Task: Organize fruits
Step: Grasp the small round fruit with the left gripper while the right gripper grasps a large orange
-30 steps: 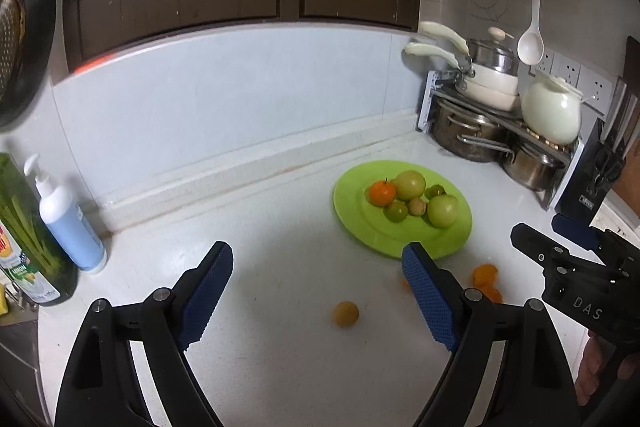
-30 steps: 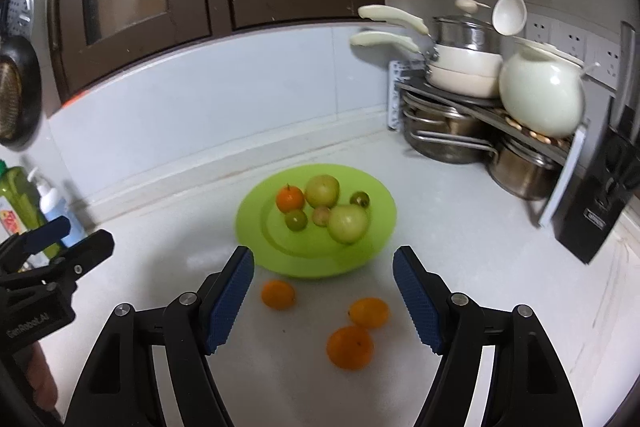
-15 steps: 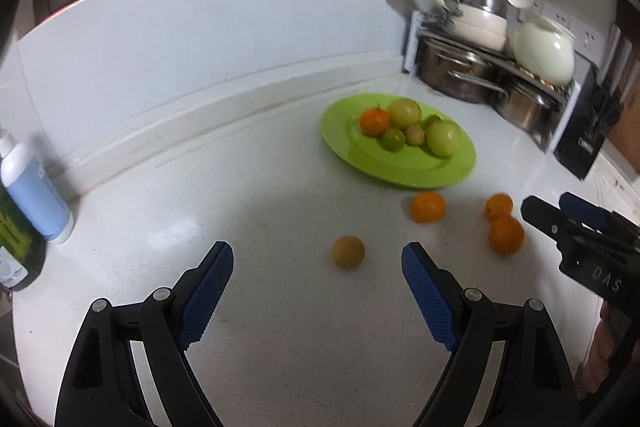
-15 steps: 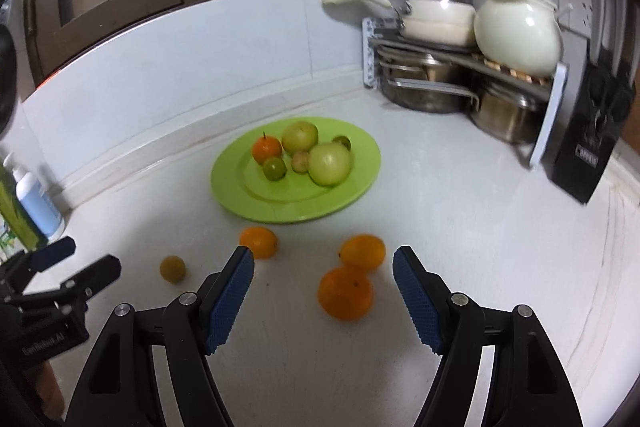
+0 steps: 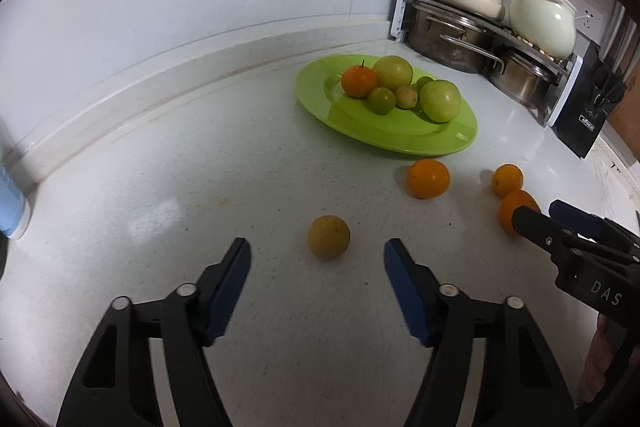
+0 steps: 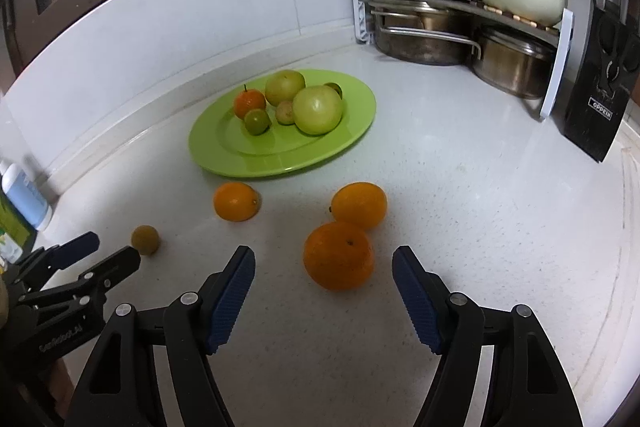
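- The left gripper (image 5: 318,253), black with blue ribbed pads, has just been closing, yet its jaws are spread apart with nothing pinched; a small dull yellow-brown round fruit (image 5: 328,237) sits on the speckled white countertop (image 5: 200,167) just ahead of the gap, touching neither pad.
- The right gripper (image 6: 323,257), of the same build, also stands spread and holds nothing; a large round orange (image 6: 338,255) lies just ahead of its gap, free of both pads.
- A second, slightly oval orange (image 6: 359,204) sits at about 1 o'clock from the large one, close against it; I cannot tell whether they touch.
- A third, smaller orange (image 6: 236,201) lies at about 10 o'clock from the large one, just beside the rim of the round lime-green plastic plate (image 6: 256,159).
- On that plate sit two big pale-green apples, a stemmed mandarin and a few small green and tan fruits, bunched together.
- At 1 to 2 o'clock from the plate, a metal rack (image 6: 460,3) in the corner carries steel pots and cream cookware.
- A black knife block (image 6: 600,99) stands at 3 o'clock from the rack.
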{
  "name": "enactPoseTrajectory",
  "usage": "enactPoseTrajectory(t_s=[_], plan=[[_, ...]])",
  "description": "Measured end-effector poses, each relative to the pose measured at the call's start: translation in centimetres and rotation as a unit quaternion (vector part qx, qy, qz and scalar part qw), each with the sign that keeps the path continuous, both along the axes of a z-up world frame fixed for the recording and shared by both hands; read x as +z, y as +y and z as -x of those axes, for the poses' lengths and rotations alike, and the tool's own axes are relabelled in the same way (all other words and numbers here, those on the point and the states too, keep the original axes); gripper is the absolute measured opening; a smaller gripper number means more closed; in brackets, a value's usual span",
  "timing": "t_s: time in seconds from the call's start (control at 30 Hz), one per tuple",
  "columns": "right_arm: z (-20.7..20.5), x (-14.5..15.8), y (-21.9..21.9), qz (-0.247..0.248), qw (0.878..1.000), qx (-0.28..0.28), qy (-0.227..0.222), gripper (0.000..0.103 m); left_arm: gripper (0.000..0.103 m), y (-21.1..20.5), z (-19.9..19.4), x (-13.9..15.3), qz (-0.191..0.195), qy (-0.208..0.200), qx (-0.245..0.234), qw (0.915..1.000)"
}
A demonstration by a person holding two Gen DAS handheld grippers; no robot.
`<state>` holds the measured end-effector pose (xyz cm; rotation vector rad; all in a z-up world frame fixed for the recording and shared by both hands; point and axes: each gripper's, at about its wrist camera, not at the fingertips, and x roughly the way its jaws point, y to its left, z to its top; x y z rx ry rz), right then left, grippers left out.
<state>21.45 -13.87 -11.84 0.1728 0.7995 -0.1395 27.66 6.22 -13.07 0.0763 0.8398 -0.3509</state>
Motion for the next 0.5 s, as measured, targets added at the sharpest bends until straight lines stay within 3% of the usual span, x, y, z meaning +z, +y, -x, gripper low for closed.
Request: enactPoseTrajectory(t_s=[0.33,0.5], plan=[[-1.2,-1.4,-0.5,-0.016,1.0,-0.001,0.021,0.053,0.037,-1.6,-1.7,-1.0,-0.001,0.015,-0.016,0.9998],[-1.6,-1.7,-0.9,-0.019,0.999,-0.002,0.03,0.046,0.029,-2.1,-2.1,-1.3,-0.013,0.015,-0.019,0.9996]])
